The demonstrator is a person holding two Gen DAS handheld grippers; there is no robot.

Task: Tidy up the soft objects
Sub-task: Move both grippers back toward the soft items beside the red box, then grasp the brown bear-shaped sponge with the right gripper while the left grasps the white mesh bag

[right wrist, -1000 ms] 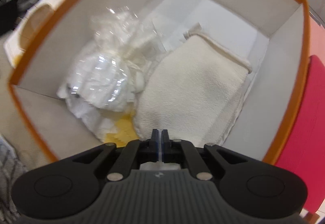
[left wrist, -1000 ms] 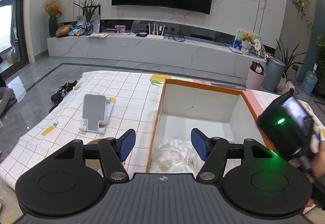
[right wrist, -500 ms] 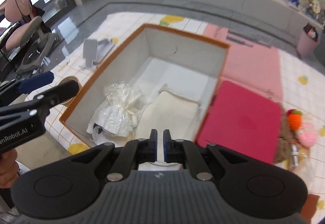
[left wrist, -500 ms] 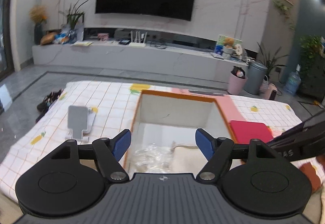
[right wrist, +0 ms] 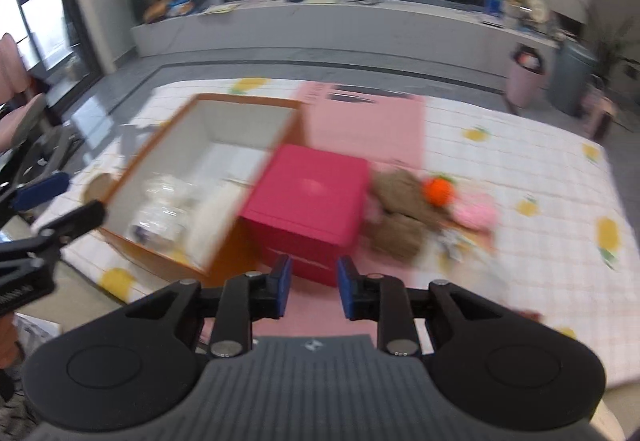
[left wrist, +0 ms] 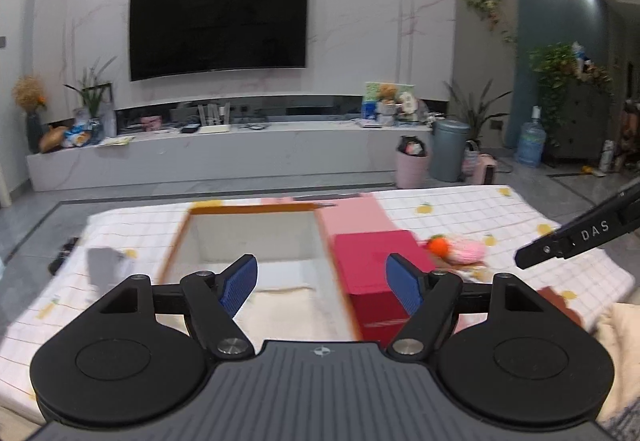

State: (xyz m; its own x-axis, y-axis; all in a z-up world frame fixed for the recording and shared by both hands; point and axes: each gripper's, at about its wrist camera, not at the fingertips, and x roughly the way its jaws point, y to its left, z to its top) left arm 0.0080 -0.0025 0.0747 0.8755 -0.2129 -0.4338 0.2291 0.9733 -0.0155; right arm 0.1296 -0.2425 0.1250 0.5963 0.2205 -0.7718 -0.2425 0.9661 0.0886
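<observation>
An orange-rimmed white box stands open on the checked cloth. Inside lie a cream towel and a clear plastic bag of white stuff. Right of a red box sits a heap of soft toys: a brown plush, an orange ball and a pink knit piece. My right gripper hangs high above the red box's near edge, its jaws opening with nothing between them. My left gripper is open wide and empty, near the white box.
A pink sheet lies behind the red box. The cloth-covered table runs on to the right of the toys. A grey phone stand is left of the white box. A TV wall and low shelf lie beyond.
My right gripper rose out of the white box, swung right toward the red box and parted its jaws. The left gripper moved right and widened a little.
</observation>
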